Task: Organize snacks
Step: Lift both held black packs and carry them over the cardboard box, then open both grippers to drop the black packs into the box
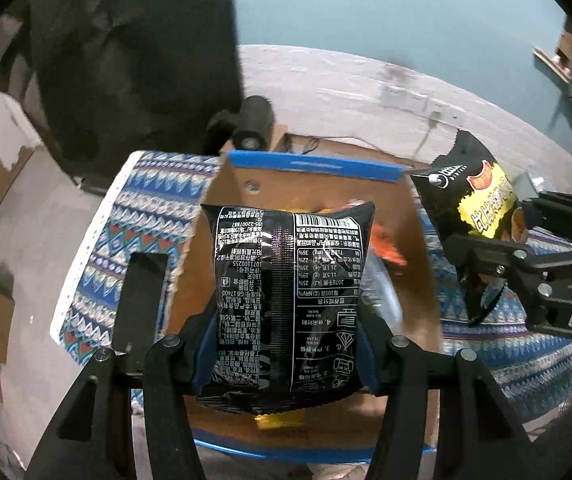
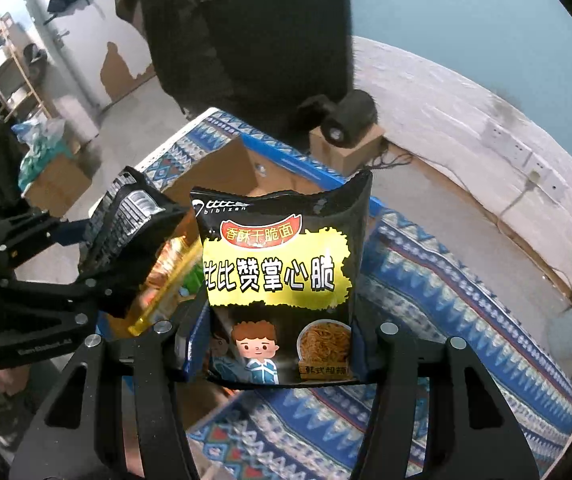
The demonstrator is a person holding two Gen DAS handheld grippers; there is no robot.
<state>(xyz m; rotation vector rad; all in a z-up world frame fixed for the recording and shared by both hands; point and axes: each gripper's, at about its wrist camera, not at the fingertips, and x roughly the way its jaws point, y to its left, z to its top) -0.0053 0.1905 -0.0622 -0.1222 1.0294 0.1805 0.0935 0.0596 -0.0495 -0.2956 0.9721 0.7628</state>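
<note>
The left gripper's [image 1: 286, 360] fingers [image 1: 201, 344] are clenched on the lower part of a black noodle-snack packet [image 1: 290, 276], its back side with barcode and white nutrition print turned to the camera. The packet hangs over the open cardboard box [image 1: 310, 168], whose top edge carries blue tape. Inside the box, orange and yellow wrappers [image 1: 386, 248] show behind the packet.

The right gripper's [image 2: 277, 344] fingers [image 2: 195, 340] grasp a second black-and-yellow crispy-noodle packet [image 2: 281, 280] by its lower sides, front face toward the camera, with a cartoon boy and a bowl of noodles printed on it. This packet is held just to the right of the box, above the blue patterned cloth [image 2: 426, 280] covering the bench.

Each gripper shows in the other's view, the two packets near each other but apart. Behind the box a black camera [image 2: 350, 120] sits on a small carton [image 2: 350, 152], by a whitewashed wall with sockets [image 2: 522, 152].
</note>
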